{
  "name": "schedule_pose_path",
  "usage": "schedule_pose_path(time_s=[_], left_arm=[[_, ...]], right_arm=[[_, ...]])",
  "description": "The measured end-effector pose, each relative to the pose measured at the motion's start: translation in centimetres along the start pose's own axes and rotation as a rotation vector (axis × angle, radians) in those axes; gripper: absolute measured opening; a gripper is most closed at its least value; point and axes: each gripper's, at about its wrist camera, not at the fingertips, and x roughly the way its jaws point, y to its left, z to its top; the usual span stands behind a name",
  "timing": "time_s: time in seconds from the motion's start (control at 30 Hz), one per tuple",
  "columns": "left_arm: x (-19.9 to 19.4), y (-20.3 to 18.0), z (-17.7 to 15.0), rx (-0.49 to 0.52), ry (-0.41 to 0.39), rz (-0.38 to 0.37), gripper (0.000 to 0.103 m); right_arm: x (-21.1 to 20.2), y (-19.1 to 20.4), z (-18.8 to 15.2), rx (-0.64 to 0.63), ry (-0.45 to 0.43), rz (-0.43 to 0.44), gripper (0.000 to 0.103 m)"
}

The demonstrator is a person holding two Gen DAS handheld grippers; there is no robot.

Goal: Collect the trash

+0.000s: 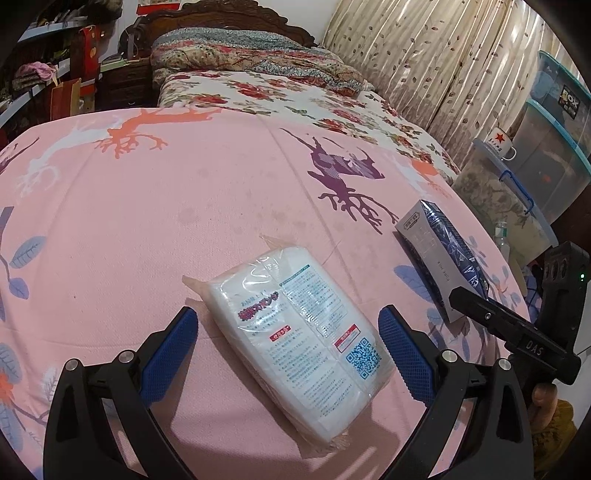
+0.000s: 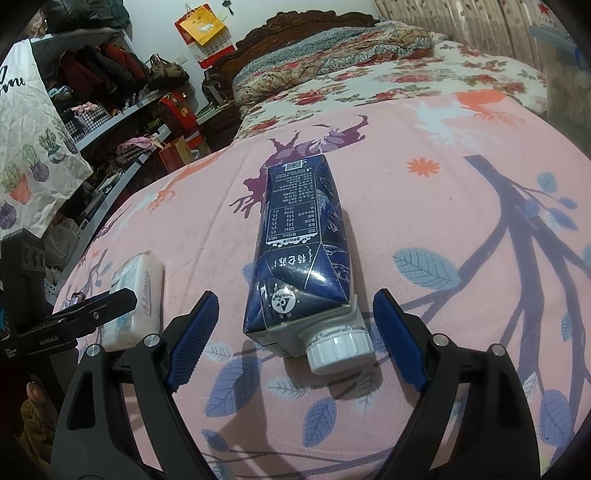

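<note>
A white tissue pack in clear plastic (image 1: 295, 332) lies on the pink bedsheet (image 1: 147, 221). My left gripper (image 1: 288, 350) is open, its blue pads on either side of the pack, not touching it. A dark blue milk carton with a white cap (image 2: 303, 251) lies on its side on the sheet. My right gripper (image 2: 295, 336) is open with the carton's cap end between its pads, apart from them. The carton also shows in the left wrist view (image 1: 443, 254), and the tissue pack in the right wrist view (image 2: 133, 295).
A folded floral quilt (image 1: 251, 55) and wooden headboard (image 1: 221, 18) lie at the far end of the bed. Curtains (image 1: 424, 55) and stacked plastic storage bins (image 1: 546, 155) with a mug stand to the right. Cluttered shelves (image 2: 110, 92) stand to the left.
</note>
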Motion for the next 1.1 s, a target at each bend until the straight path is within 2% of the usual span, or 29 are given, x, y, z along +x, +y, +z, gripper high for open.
schedule_pose_path(time_s=[0.27,1.1], left_arm=[[0.06,-0.14,-0.01,0.004,0.002,0.008,0.094],[-0.09,-0.09,-0.16,-0.008,0.0,-0.031,0.094]], right_arm=[[0.01,0.04,-0.02,0.002,-0.001,0.002,0.085],[0.02,-0.03,0.0,0.001,0.0,0.001,0.085]])
